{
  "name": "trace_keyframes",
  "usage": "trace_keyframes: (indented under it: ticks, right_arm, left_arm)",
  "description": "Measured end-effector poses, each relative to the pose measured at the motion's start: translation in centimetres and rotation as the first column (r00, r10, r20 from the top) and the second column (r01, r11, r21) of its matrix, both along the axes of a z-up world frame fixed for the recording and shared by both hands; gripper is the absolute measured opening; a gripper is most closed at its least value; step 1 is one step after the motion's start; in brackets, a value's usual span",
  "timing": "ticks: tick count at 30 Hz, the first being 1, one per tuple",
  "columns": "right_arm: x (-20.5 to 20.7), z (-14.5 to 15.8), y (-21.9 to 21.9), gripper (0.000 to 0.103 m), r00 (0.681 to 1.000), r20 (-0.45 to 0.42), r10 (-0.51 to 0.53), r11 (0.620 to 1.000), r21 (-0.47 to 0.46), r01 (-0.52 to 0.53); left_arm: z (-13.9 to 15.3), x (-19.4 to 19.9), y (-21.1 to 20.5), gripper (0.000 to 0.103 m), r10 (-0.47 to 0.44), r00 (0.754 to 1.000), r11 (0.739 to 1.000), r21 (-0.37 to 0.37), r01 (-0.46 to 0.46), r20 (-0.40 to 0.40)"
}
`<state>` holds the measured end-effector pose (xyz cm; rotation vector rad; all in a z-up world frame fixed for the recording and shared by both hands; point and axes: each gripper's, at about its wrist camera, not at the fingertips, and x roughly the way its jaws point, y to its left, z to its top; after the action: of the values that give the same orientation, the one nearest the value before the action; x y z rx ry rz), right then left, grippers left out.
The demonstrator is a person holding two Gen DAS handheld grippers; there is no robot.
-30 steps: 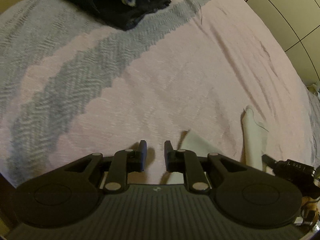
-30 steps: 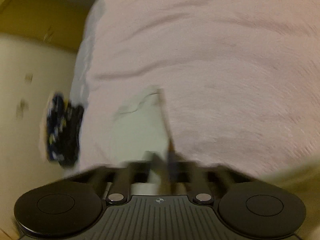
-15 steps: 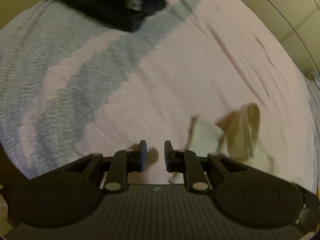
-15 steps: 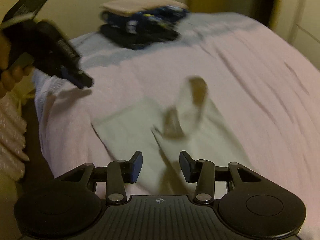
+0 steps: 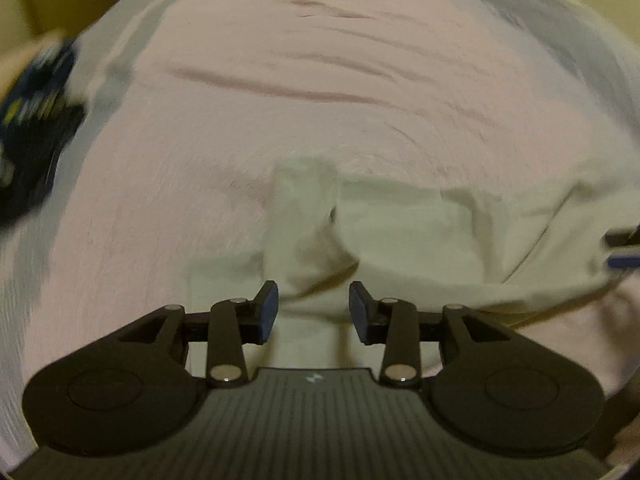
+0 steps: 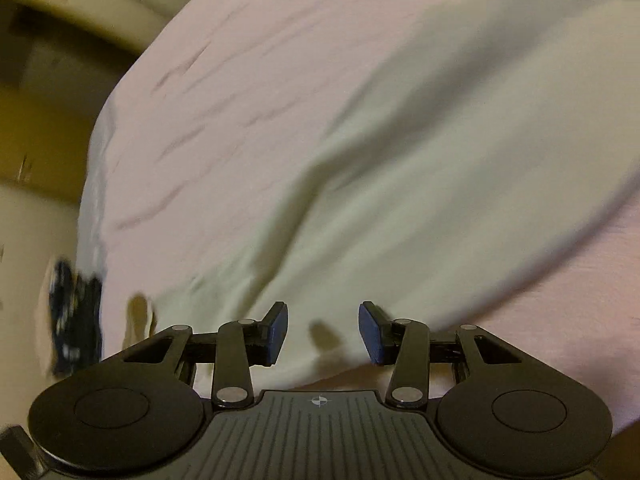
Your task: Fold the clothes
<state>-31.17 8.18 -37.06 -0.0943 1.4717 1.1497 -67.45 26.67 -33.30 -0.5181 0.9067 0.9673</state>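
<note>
While both views were smeared by motion blur, the left gripper (image 5: 313, 307) and the right gripper (image 6: 323, 333) each showed blue-padded jaws spread wide with nothing between them, poised above a pale cream garment (image 5: 400, 232) lying rumpled on the pink bedspread (image 5: 320, 80). Its far folds were hard to make out. A dark patterned pile of clothes (image 5: 28, 128) sat blurred at the bed's edge, well apart.

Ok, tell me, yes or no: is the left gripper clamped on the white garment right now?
No. The left gripper stands open over the white garment, its blue pads apart with nothing pinched between them.
</note>
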Motion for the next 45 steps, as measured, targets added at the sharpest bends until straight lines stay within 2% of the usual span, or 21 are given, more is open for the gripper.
trace_keyframes:
  ticks: [2,4,6,8,10,11,15,17,19,21,24,26,28,29,33,35,37,39,42,44,45]
  right_arm:
    - [0.6,0.0,-0.6,0.044,0.999,0.013,-0.039,0.999,-0.004,0.039]
    - [0.5,-0.1,-1.1,0.044,0.997,0.024,-0.071,0.997,-0.006,0.072]
    - [0.2,-0.3,-1.7,0.044,0.994,0.022,-0.107,0.994,-0.002,0.107]
    - [-0.8,-0.1,-2.6,0.044,0.992,0.003,-0.128,0.992,0.012,0.128]
    - [-1.7,-0.4,-3.1,0.044,0.989,-0.053,-0.141,0.99,0.008,0.142]
    - [-2.1,-0.5,-3.3,0.044,0.986,-0.083,-0.148,0.989,0.004,0.149]
    - [-3.2,-1.7,-3.9,0.044,0.967,-0.154,-0.204,0.979,-0.031,0.201]
    - [-3.5,-2.6,-3.9,0.044,0.953,-0.179,-0.245,0.97,-0.053,0.239]
    - [-3.4,-3.1,-4.1,0.044,0.933,-0.212,-0.29,0.957,-0.067,0.282]
    - [-3.0,-3.7,-4.0,0.044,0.915,-0.234,-0.328,0.945,-0.075,0.32]
    - [-2.8,-3.9,-3.6,0.044,0.898,-0.24,-0.369,0.929,-0.056,0.367]
    - [-2.5,-4.0,-3.5,0.043,0.904,-0.215,-0.368,0.929,-0.06,0.364]
    - [-2.3,-3.6,-3.0,0.002,0.919,-0.189,-0.345,0.938,-0.045,0.343]
    - [-2.2,-3.3,-2.6,0.001,0.928,-0.175,-0.329,0.944,-0.038,0.328]
    - [-2.1,-2.0,-0.9,0.0,0.957,-0.118,-0.264,0.964,-0.01,0.264]
    - [-2.0,-1.4,0.0,0.0,0.969,-0.088,-0.23,0.973,0.002,0.231]
    - [-1.9,-0.8,0.8,0.0,0.979,-0.058,-0.197,0.98,0.014,0.198]
    - [-1.8,-0.2,1.7,0.0,0.986,-0.027,-0.163,0.986,0.024,0.164]
    - [-1.8,-0.9,1.3,0.0,0.984,-0.031,-0.176,0.984,-0.01,0.175]
    - [-1.5,-1.7,1.0,0.0,0.976,-0.05,-0.21,0.978,-0.011,0.21]
    - [-1.4,-1.6,1.0,0.0,0.976,-0.046,-0.211,0.978,0.0,0.211]
  left_arm:
    - [-1.0,0.8,1.0,0.033,-0.022,1.0,1.0,-0.017,0.022,0.014]
    - [-0.9,-0.4,2.1,0.0,0.04,0.997,0.999,-0.026,-0.038,0.067]
    - [-0.8,-1.5,3.1,0.0,0.102,0.988,0.994,-0.037,-0.098,0.12]
    - [0.9,-5.0,3.3,0.0,0.219,0.941,0.976,-0.057,-0.212,0.259]
    - [2.1,-9.2,2.9,0.0,0.363,0.855,0.931,-0.105,-0.35,0.371]
    - [2.1,-11.4,2.5,0.0,0.436,0.798,0.899,-0.154,-0.411,0.416]
    - [-1.5,-17.6,1.1,0.0,0.687,0.554,0.727,-0.448,-0.521,0.47]
    - [-3.5,-18.4,1.1,0.001,0.736,0.485,0.677,-0.532,-0.508,0.473]
    - [-5.2,-18.6,1.3,0.002,0.768,0.439,0.64,-0.594,-0.487,0.467]
    - [-6.0,-18.4,1.6,0.002,0.767,0.435,0.64,-0.61,-0.467,0.473]
    - [-5.9,-18.2,1.7,0.0,0.74,0.465,0.67,-0.586,-0.455,0.485]
    - [-5.8,-18.5,1.8,0.0,0.728,0.478,0.683,-0.576,-0.448,0.492]
    - [-5.2,-18.5,2.2,0.0,0.71,0.49,0.703,-0.556,-0.443,0.507]
    - [-4.5,-18.6,2.1,0.0,0.7,0.493,0.713,-0.542,-0.445,0.517]
    - [-2.7,-19.0,1.7,0.0,0.669,0.47,0.743,-0.51,-0.433,0.576]
    - [-2.6,-18.9,1.1,0.0,0.677,0.477,0.736,-0.523,-0.429,0.561]
    - [-2.9,-18.7,0.5,0.006,0.698,0.492,0.715,-0.54,-0.443,0.52]
    - [-3.1,-18.7,-0.2,0.027,0.715,0.498,0.697,-0.55,-0.46,0.49]
    - [-4.0,-18.3,-0.4,0.032,0.746,0.464,0.664,-0.574,-0.478,0.477]
    - [-4.7,-18.0,-0.6,0.024,0.753,0.449,0.657,-0.591,-0.468,0.482]
    - [-4.9,-17.9,-0.7,0.0,0.745,0.459,0.665,-0.585,-0.464,0.483]
